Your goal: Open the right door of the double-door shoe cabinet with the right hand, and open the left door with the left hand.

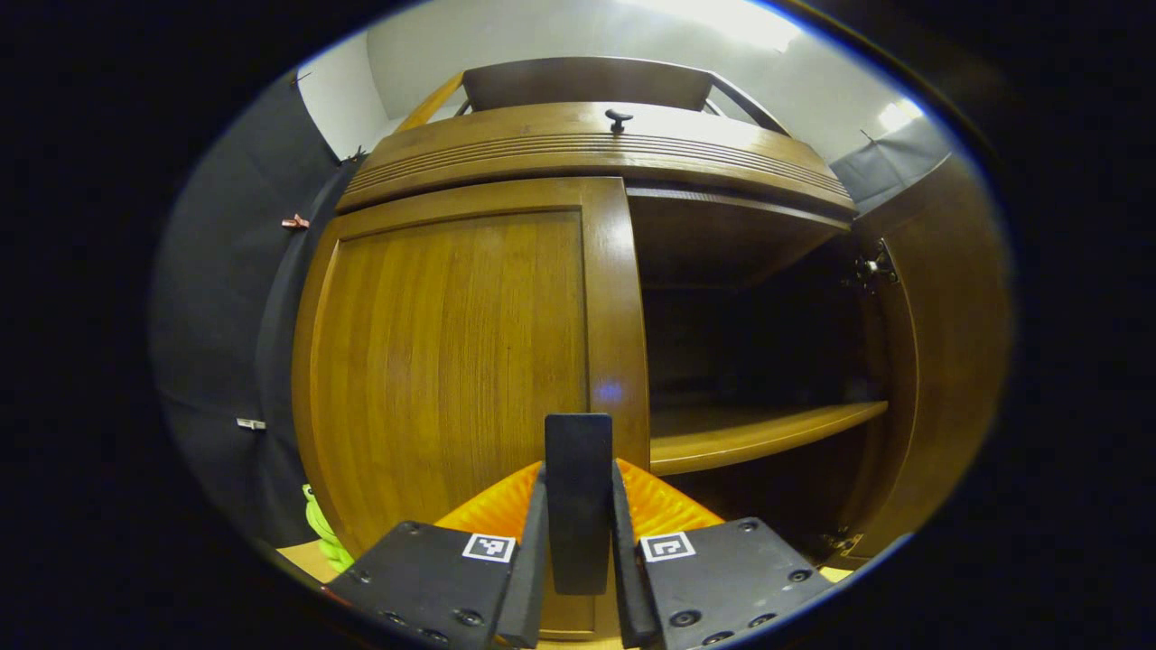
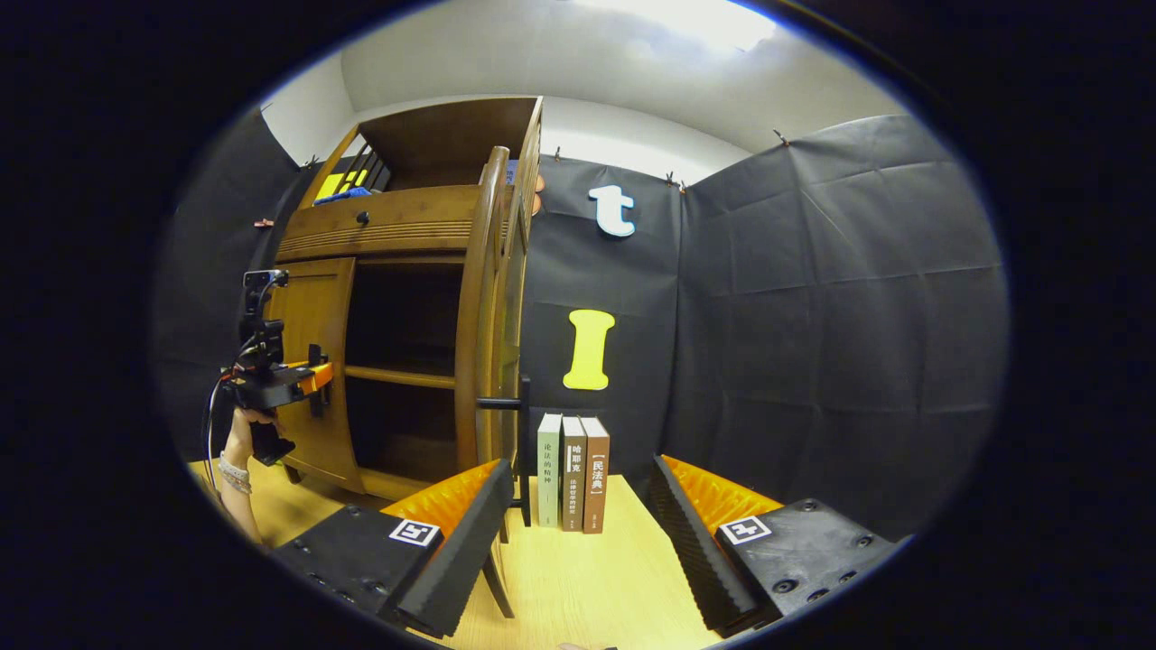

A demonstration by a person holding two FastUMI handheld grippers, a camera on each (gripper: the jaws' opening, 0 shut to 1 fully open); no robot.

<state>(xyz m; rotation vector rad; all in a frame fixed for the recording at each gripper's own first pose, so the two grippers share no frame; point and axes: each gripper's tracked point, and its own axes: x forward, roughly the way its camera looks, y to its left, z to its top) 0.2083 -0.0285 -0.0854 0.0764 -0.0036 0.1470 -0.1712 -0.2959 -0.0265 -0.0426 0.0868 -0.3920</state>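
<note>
- Black cloth walled the booth behind a wooden table (image 2: 578, 578), where the shoe cabinet (image 2: 397, 226) stood.
- Our left gripper (image 1: 578, 506) had both fingers pressed on the dark upright handle (image 1: 578, 496) of the left door (image 1: 452, 361), which lay closed against the cabinet front.
- Our right gripper (image 2: 578, 506) hung with fingers spread wide and nothing between them, just beside the right door (image 2: 479, 316), which stood swung out.
- Beyond it, three books (image 2: 573, 469) stood upright on the table against the cloth.
- Inside the opened half we saw a shelf (image 1: 759, 429).
</note>
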